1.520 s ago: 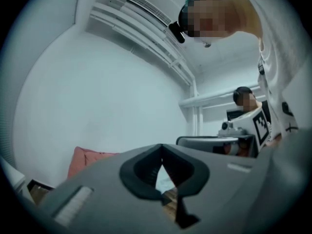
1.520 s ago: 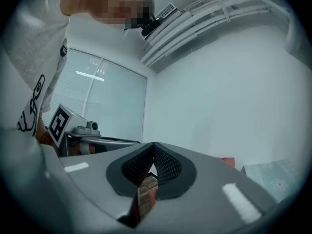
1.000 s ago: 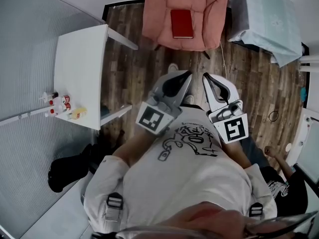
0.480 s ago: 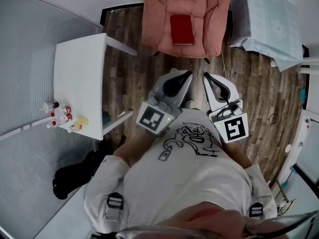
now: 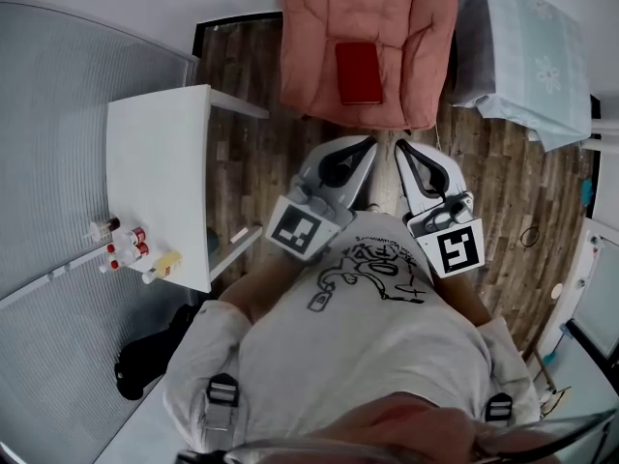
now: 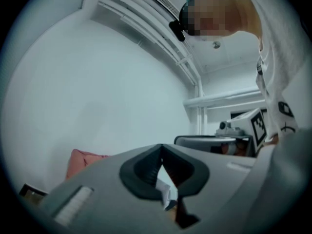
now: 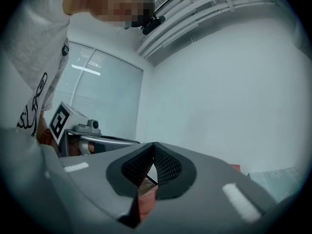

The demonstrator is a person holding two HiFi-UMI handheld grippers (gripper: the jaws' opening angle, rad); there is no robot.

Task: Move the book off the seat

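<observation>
Head view: red book [image 5: 359, 73] flat on pink seat [image 5: 317, 37]; left gripper [image 5: 368, 143], right gripper [image 5: 399, 146] closed.

Person wears white short-sleeve tee [image 5: 387, 346] w/ black graphic print [image 5: 363, 274] on chest, plus grey strap buckles [image 5: 221, 391] at both shoulders. L gripper [image 5: 368, 143] & R gripper [image 5: 399, 146]: light-grey moulded shells, black ribbed pads [image 6: 146, 172] inside, each w/ white cube [image 5: 296, 230] carrying a black square marker.
</observation>
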